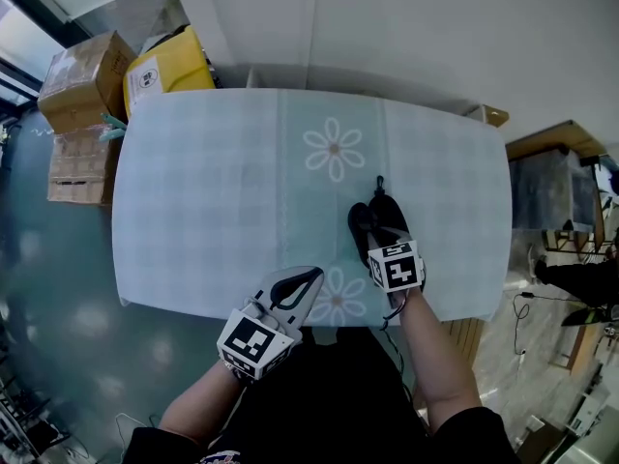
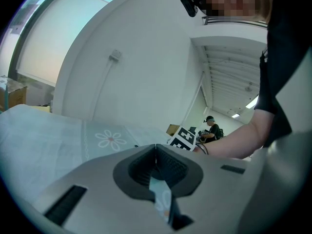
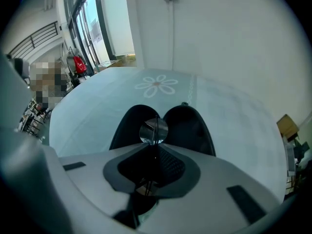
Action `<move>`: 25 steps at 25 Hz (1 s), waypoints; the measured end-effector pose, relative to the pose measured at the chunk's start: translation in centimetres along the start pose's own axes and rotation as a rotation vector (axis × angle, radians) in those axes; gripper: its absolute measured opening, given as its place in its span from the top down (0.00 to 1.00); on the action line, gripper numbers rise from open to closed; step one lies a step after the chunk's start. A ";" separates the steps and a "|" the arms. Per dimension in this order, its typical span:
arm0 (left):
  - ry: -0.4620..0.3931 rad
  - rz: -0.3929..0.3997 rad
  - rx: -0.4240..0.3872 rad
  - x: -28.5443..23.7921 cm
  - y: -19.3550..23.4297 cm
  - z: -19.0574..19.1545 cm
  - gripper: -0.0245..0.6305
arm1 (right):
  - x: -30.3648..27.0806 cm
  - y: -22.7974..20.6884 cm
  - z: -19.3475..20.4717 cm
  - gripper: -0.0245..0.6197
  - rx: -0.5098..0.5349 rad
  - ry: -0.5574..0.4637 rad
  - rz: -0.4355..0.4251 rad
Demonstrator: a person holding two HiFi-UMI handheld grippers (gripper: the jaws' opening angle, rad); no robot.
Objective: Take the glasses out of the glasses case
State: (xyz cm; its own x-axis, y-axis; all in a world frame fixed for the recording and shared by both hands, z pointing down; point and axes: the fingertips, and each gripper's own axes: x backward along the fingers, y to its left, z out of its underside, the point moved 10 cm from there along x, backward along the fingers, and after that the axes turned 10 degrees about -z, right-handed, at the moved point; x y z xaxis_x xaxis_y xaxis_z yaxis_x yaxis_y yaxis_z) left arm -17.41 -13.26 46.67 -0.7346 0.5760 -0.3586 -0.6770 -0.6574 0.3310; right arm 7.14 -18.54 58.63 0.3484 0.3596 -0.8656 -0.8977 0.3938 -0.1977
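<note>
A black glasses case (image 1: 375, 218) lies open on the pale blue tablecloth (image 1: 213, 201), right of centre near the front edge. In the right gripper view its two halves (image 3: 191, 126) spread apart below the jaws. My right gripper (image 3: 156, 144) is shut on the glasses (image 3: 153, 130); one round lens and a thin frame stick up from between the jaws, just above the case. In the head view the right gripper (image 1: 384, 242) hovers over the case and hides the glasses. My left gripper (image 1: 295, 290) sits at the table's front edge, left of the case, jaws shut (image 2: 156, 152) on nothing.
Cardboard boxes (image 1: 82, 85) and a yellow box (image 1: 171, 66) stand on the floor beyond the table's far left corner. Wooden furniture (image 1: 556, 148) is off the right side. A wall runs behind the table. A distant person (image 2: 211, 128) shows in the left gripper view.
</note>
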 end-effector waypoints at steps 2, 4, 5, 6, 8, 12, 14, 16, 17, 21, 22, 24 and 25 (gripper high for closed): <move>0.002 0.008 0.001 -0.2 0.4 -0.1 0.92 | -0.3 0.0 -0.1 0.86 -0.010 0.006 0.005; 0.004 0.016 0.004 -0.3 0.8 -0.1 0.92 | -0.4 -0.1 -0.1 0.86 -0.015 0.008 0.009; 0.005 0.019 0.003 -0.3 0.9 -0.1 0.92 | -0.4 -0.1 -0.1 0.86 -0.018 0.006 0.010; 0.007 0.023 0.001 -0.3 1.0 -0.1 0.92 | -0.4 -0.2 -0.1 0.86 -0.021 0.003 0.010; 0.010 0.030 -0.002 -0.3 1.1 -0.1 0.92 | -0.3 -0.2 0.1 0.86 -0.027 -0.004 0.013; 0.010 0.040 -0.009 0.0 1.5 -0.3 0.92 | -0.2 -0.2 0.2 0.88 -0.048 -0.022 0.021; 0.008 0.043 -0.016 0.2 1.5 -0.4 0.92 | -0.1 -0.2 0.2 0.88 -0.053 -0.029 0.029; 0.007 0.045 -0.021 0.4 1.5 -0.5 0.92 | 0.3 -0.1 0.3 0.89 -0.052 -0.040 0.039; 0.006 0.046 -0.023 0.5 1.5 -0.5 0.92 | 0.5 0.0 0.2 0.89 -0.051 -0.048 0.045; 0.001 0.054 -0.030 0.9 1.6 -0.5 0.92 | 1.3 0.4 -0.1 0.90 -0.051 -0.093 0.064; 0.001 0.058 -0.032 1.0 1.6 -0.5 0.92 | 1.5 0.6 -0.2 0.90 -0.052 -0.105 0.066; -0.001 0.068 -0.038 1.1 1.5 -0.5 0.92 | 2.2 1.1 -0.6 0.90 -0.054 -0.133 0.070; -0.001 0.074 -0.041 1.1 1.3 -0.6 0.92 | 2.7 1.2 -0.7 0.91 -0.054 -0.149 0.072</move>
State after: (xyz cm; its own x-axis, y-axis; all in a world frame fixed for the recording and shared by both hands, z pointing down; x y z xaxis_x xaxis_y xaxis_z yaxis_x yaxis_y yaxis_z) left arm -19.03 -13.75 46.23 -0.7829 0.5253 -0.3333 -0.6181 -0.7178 0.3205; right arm 6.78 -17.67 55.77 0.3150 0.5080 -0.8017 -0.9337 0.3176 -0.1656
